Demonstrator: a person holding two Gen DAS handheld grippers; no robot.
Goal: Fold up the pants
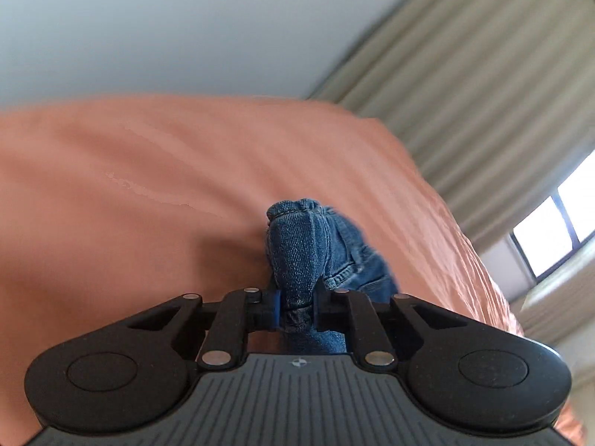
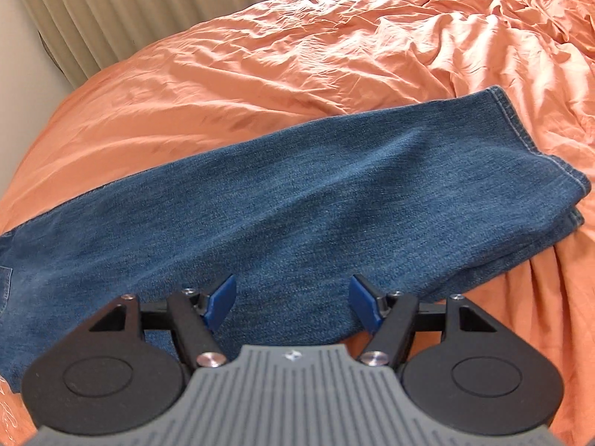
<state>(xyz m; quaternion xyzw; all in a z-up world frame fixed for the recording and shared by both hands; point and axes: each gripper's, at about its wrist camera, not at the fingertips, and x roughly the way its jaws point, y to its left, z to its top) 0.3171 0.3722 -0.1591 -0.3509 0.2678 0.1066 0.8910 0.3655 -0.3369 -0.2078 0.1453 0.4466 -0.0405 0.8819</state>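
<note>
The pants are blue denim jeans, lying with the legs stacked across the orange bed sheet, hems at the right. My right gripper is open, its blue pads spread just above the near edge of the leg, holding nothing. My left gripper is shut on a bunched fold of the jeans, which sticks up between its fingers; the rest of the jeans is hidden in that view.
The orange sheet covers the bed and is wrinkled, piled up at the far right. Beige curtains hang behind the bed, and a window shows at the right of the left wrist view.
</note>
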